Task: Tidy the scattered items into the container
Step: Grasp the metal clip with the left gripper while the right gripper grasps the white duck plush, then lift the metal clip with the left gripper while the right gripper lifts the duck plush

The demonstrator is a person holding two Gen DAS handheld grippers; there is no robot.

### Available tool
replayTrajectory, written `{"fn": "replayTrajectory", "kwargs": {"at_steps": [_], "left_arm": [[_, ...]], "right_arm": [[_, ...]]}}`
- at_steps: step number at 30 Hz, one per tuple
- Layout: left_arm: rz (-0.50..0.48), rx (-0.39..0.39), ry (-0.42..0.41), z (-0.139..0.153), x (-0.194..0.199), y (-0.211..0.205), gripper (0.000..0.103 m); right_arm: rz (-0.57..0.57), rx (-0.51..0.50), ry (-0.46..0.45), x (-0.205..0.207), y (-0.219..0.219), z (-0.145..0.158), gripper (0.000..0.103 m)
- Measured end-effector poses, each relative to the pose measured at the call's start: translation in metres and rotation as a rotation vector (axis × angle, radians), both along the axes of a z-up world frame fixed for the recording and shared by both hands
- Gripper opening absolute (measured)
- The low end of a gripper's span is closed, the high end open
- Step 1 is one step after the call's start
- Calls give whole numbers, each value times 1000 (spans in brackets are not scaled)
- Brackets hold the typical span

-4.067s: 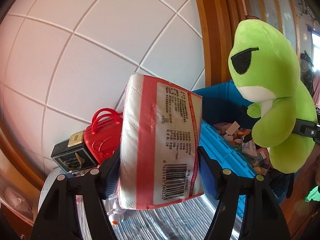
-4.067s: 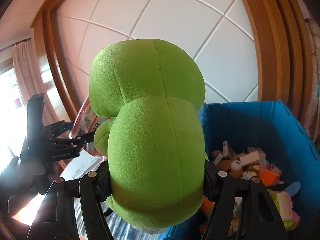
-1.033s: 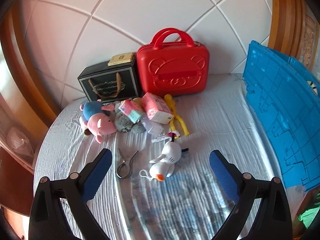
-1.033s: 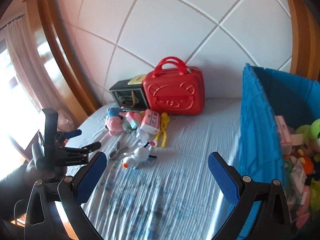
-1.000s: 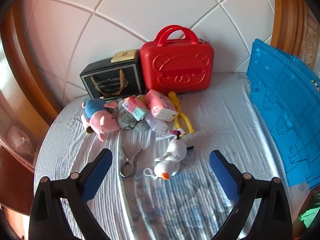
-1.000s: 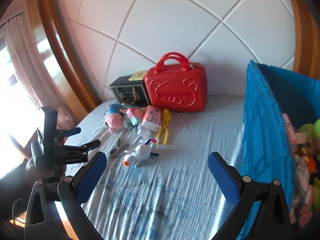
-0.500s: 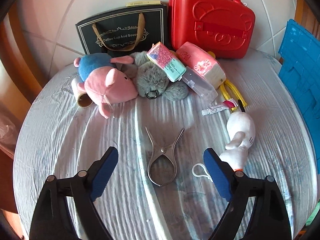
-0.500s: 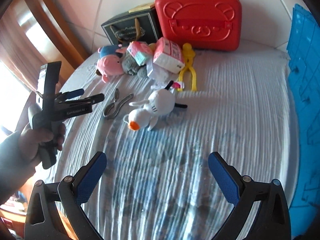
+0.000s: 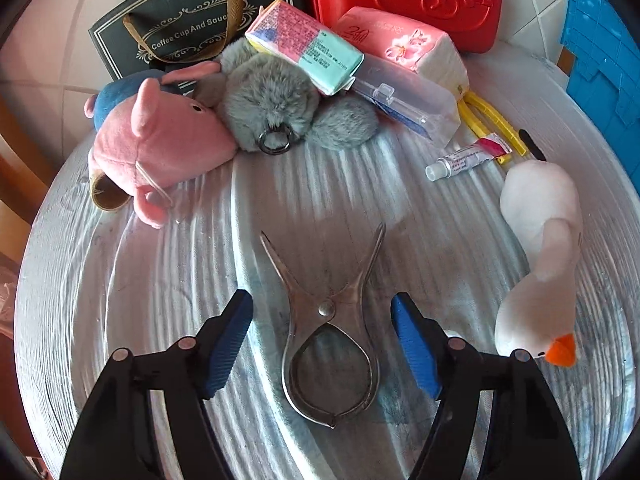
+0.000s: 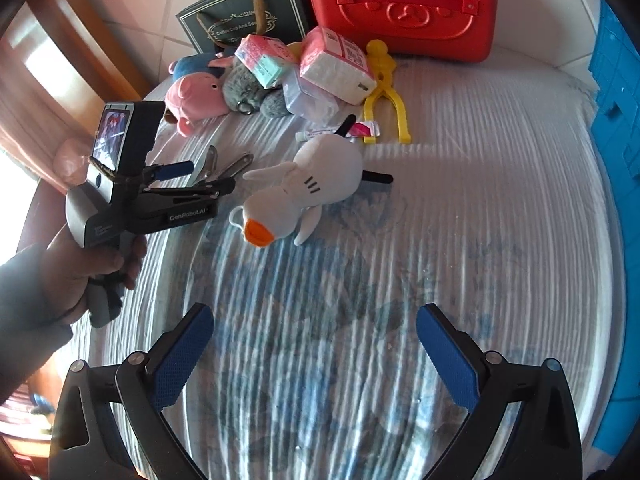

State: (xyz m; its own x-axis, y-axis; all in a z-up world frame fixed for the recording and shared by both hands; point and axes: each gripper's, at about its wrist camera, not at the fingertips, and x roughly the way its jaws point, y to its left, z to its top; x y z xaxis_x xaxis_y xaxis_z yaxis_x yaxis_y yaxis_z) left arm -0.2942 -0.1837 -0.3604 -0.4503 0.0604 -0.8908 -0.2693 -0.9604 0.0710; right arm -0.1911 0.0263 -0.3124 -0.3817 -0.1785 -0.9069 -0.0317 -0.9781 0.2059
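Note:
A metal spring clamp (image 9: 325, 309) lies flat on the striped cover, right between the blue pads of my left gripper (image 9: 322, 344). The jaws are closing on either side of it, and a gap still shows between each pad and the metal. In the right wrist view the left gripper (image 10: 208, 178) sits low over that clamp (image 10: 236, 166), held by a hand. My right gripper (image 10: 316, 356) stands open over bare cover, with nothing between its fingers. A white duck plush (image 10: 316, 184) lies just beyond it, and it is to the right of the clamp in the left wrist view (image 9: 540, 240). The blue crate (image 10: 616, 100) is at the right edge.
Behind the clamp lie a pink pig plush (image 9: 160, 148), a grey fur pompom (image 9: 272, 108), two tissue packs (image 9: 304, 44), a clear case (image 9: 404, 100), yellow tongs (image 10: 384, 92) and a small tube (image 9: 464, 158). A red case (image 10: 400, 4) and black gift bag (image 10: 240, 20) stand against the wall.
Both grippers have dropped close to the cover. The left jaws have narrowed around the clamp. The tissue pack and green frog plush held earlier are gone from the grippers.

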Motion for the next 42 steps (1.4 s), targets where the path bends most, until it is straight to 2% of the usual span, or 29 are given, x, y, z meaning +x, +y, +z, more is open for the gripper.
{"fn": "replayTrajectory", "kwargs": {"at_steps": [4, 9, 15, 18, 23, 24, 25, 26, 27, 28, 30, 34, 42], "left_arm": [[-1, 33, -16, -1, -2, -3, 38], [-20, 87, -5, 9, 3, -6, 38], [-1, 127, 19, 22, 12, -23, 37], [26, 159, 25, 23, 14, -38, 37], [34, 163, 21, 20, 17, -41, 36], [35, 165, 23, 21, 20, -42, 36], [35, 167, 26, 23, 22, -43, 36], [37, 169, 30, 24, 24, -44, 36], [39, 171, 32, 26, 26, -45, 36], [41, 173, 35, 28, 30, -47, 36], [42, 179, 40, 32, 34, -48, 36], [45, 187, 50, 39, 44, -50, 36], [71, 193, 61, 52, 67, -55, 36]], "right_arm": [[-47, -11, -31, -27, -3, -16, 103], [-143, -32, -73, -60, -4, -40, 103], [-246, -95, -67, -91, -2, -55, 103], [-251, -72, -94, -106, -4, -65, 103], [-238, -55, -115, -119, -6, -80, 101], [-231, -59, -115, -120, -6, -82, 94], [-222, -56, -110, -121, -7, -81, 92], [-207, -46, -103, -122, -9, -80, 75], [-192, -41, -100, -122, -11, -78, 64], [-181, -39, -99, -123, -13, -77, 63], [-164, -29, -84, -121, -16, -72, 53], [-114, -9, -53, -111, -24, -62, 51], [-49, -31, -10, -73, -30, -41, 51]]}}
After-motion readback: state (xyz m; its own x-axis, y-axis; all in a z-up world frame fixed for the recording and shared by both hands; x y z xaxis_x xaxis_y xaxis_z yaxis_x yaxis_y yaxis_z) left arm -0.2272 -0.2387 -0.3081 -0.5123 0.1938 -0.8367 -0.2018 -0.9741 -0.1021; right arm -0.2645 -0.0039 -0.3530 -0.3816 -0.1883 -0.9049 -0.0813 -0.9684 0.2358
